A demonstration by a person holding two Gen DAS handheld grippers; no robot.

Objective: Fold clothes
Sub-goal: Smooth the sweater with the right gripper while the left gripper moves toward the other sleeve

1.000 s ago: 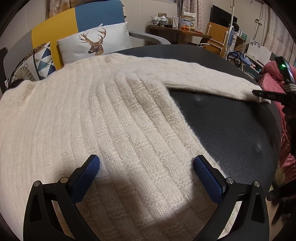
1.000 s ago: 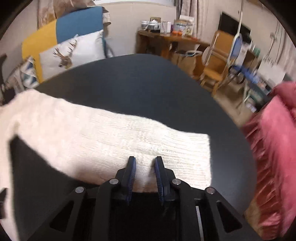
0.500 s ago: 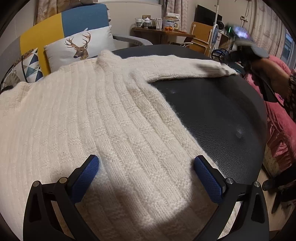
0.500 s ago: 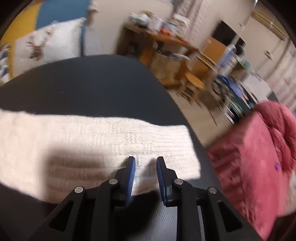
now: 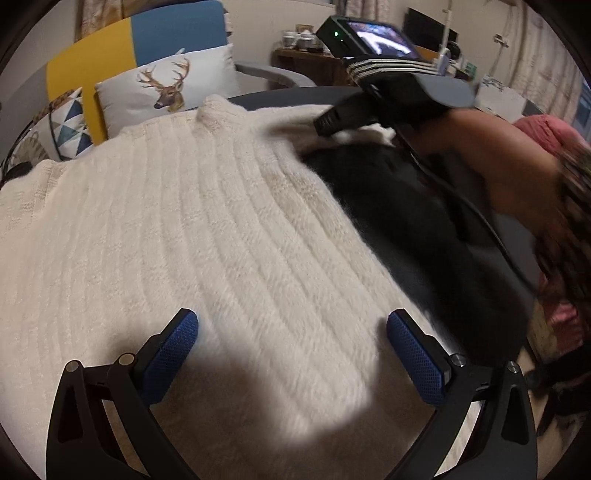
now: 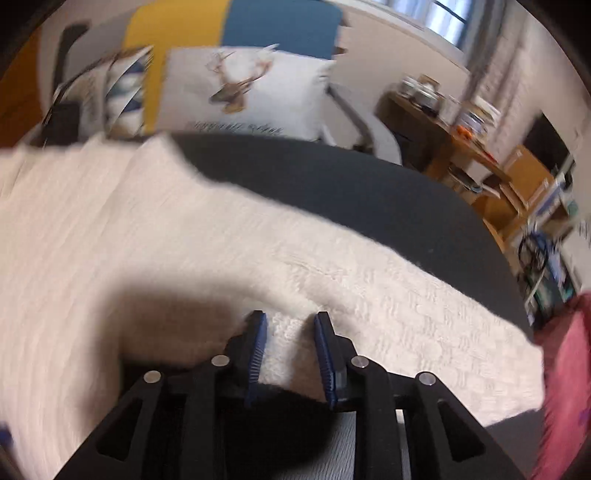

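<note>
Two grippers: the right gripper (image 6: 290, 345) pinches a sleeve (image 6: 388, 295) of the sweater (image 5: 166, 240) for folding inward; the left gripper (image 5: 291, 354) is held wide above its body on the dark surface (image 5: 424, 236).

Seating: a sofa (image 5: 173, 44) with yellow and blue back panels.
Cushions: a white deer-print cushion (image 5: 166, 86) beside a triangle-patterned cushion (image 5: 66, 122).
Side furniture: a wooden table (image 6: 436, 136) crowded with jars and boxes.
Window: a bright window (image 6: 439, 16), upper right.
Walls: pale beige wall (image 6: 384, 55).
Light: dim, warm indoor light.
</note>
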